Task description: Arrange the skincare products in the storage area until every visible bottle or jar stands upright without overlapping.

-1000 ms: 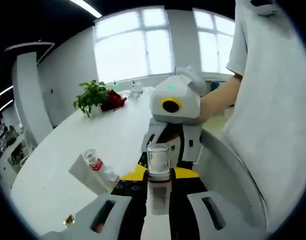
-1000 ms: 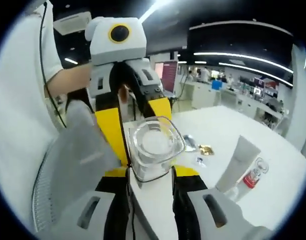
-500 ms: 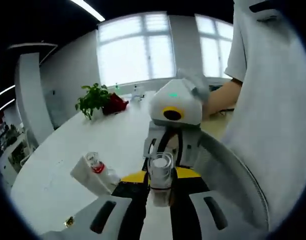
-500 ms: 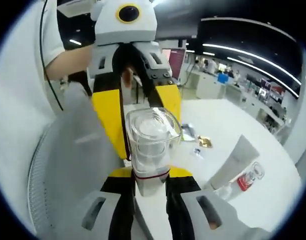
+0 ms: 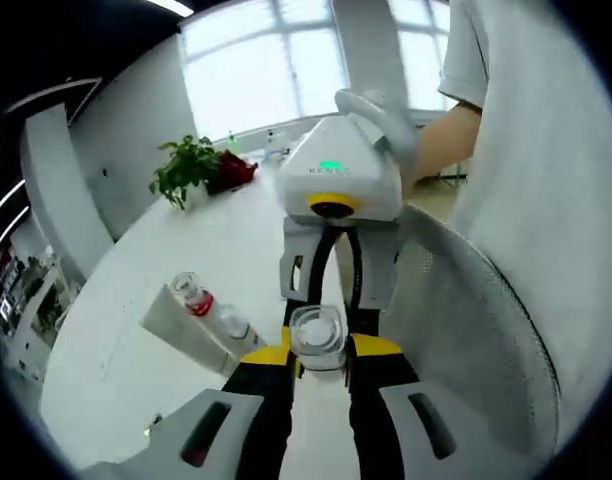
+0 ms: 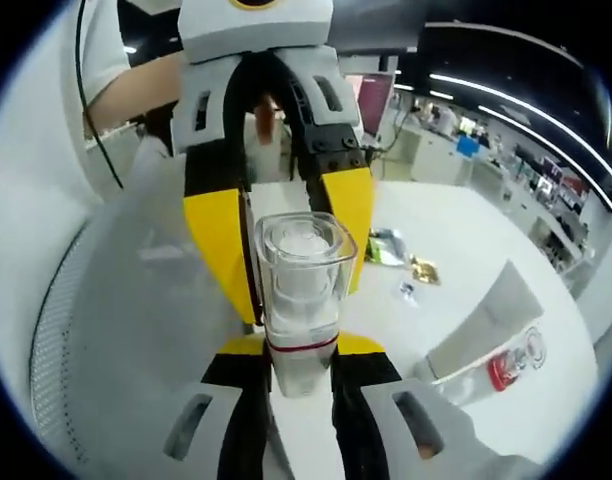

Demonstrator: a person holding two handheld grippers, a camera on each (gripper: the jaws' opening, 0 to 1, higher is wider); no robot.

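Clear plastic capped the bottle (image 6: 300, 300) we held between both grippers, its square cap toward the right gripper view and its white body running down between that view's yellow-tipped jaws. We had the right gripper (image 6: 300, 355) clamped on the bottle, and from the far side the left gripper (image 6: 278, 255) pinched the same bottle at its cap.

From the left gripper view we saw what the other hid: a potted plant (image 5: 184, 170) and red flowers (image 5: 232, 170) far across the white table (image 5: 116, 340), under bright windows. A white tube (image 5: 186, 328) and small red-collared bottle (image 5: 194, 297) lay on the table to the left of our jaws.

The right gripper view instead showed foil sachets (image 6: 404, 267) on the table beyond the bottle.
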